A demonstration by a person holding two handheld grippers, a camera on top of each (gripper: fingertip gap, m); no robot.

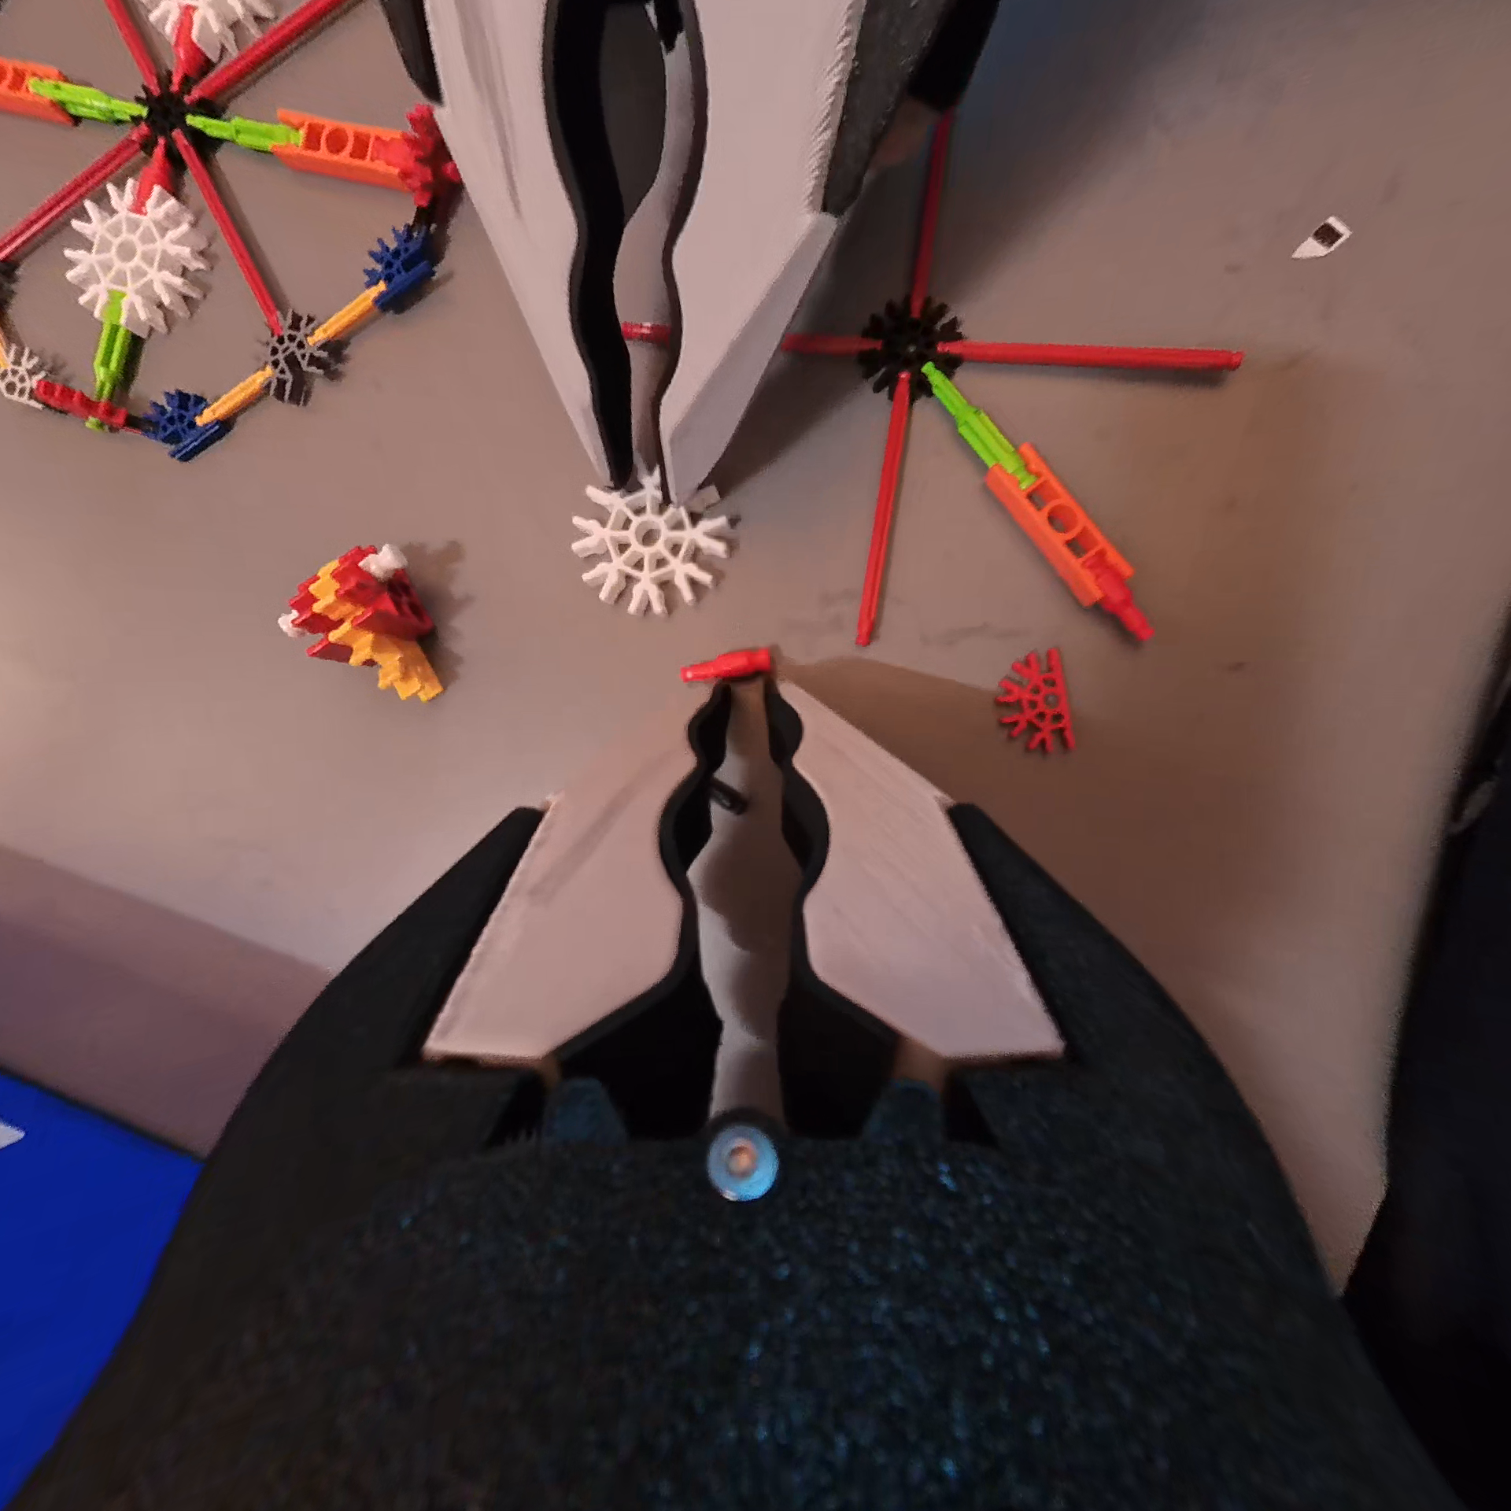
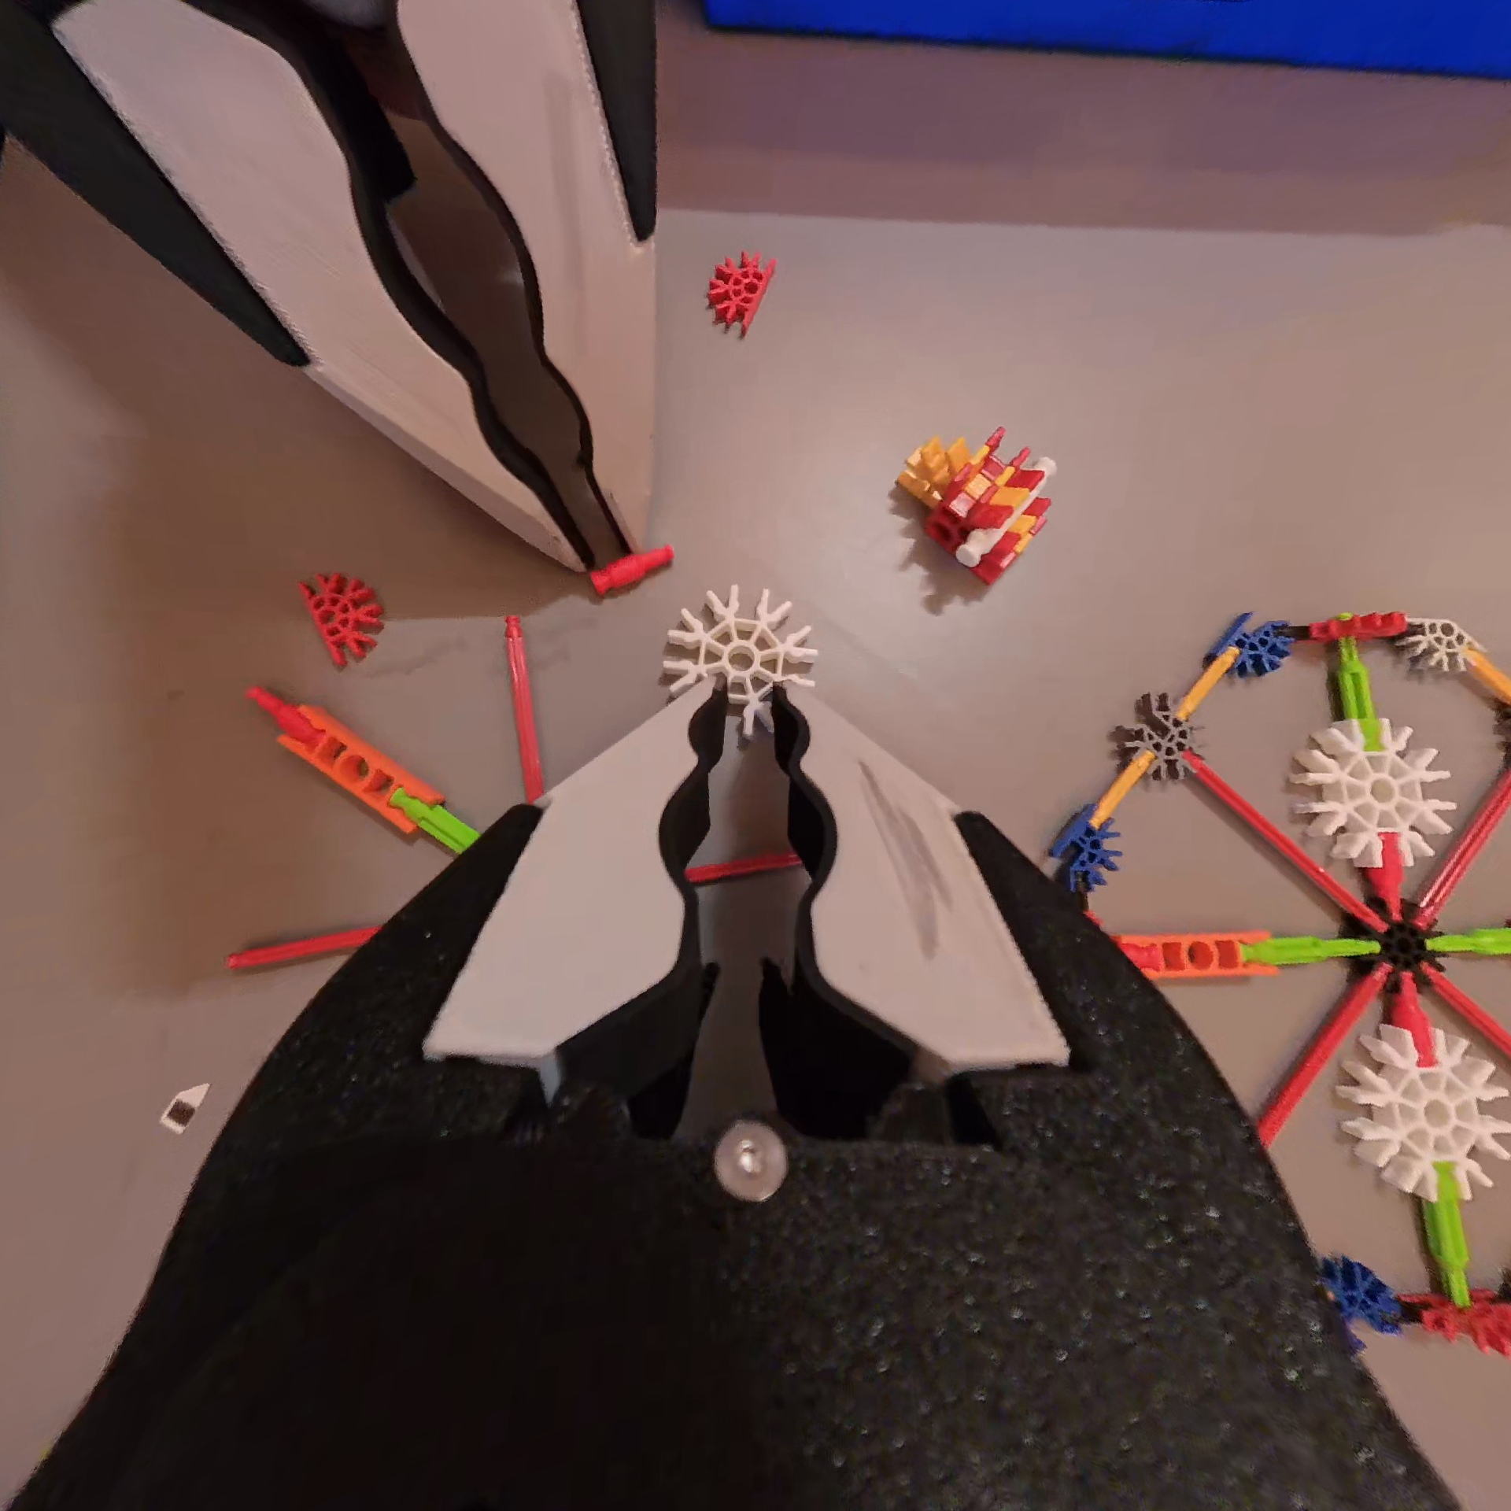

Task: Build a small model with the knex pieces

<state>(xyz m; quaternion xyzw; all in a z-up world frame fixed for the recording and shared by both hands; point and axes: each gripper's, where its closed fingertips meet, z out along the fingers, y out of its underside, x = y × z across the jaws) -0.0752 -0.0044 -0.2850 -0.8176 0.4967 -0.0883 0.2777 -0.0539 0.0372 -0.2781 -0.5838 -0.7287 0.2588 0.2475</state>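
My left gripper [image 1: 746, 691] is shut on a short red rod [image 1: 728, 664], pinched crosswise at its fingertips just above the grey table [image 1: 490, 736]. My right gripper [image 2: 748, 707] is shut on one prong of a white snowflake connector [image 2: 740, 654], which is held flat. The two grippers face each other, tips close, with the rod [image 2: 631, 568] a short way from the connector's rim. In the left wrist view the right gripper [image 1: 646, 482] comes in from the top with the white connector [image 1: 650, 544].
A black hub with red rods, a green rod and an orange piece [image 1: 912, 347] lies to the right. A built wheel [image 1: 163, 114] is at the far left. A red-yellow cluster of connectors [image 1: 368, 621] and a red half connector [image 1: 1038, 703] lie loose. A blue object [image 1: 73, 1185] is beyond the table edge. Some 5 cm of space lies between my two pairs of fingers. The orange piece [image 1: 912, 347] sits 6 cm or so from the ends of my right fingers.
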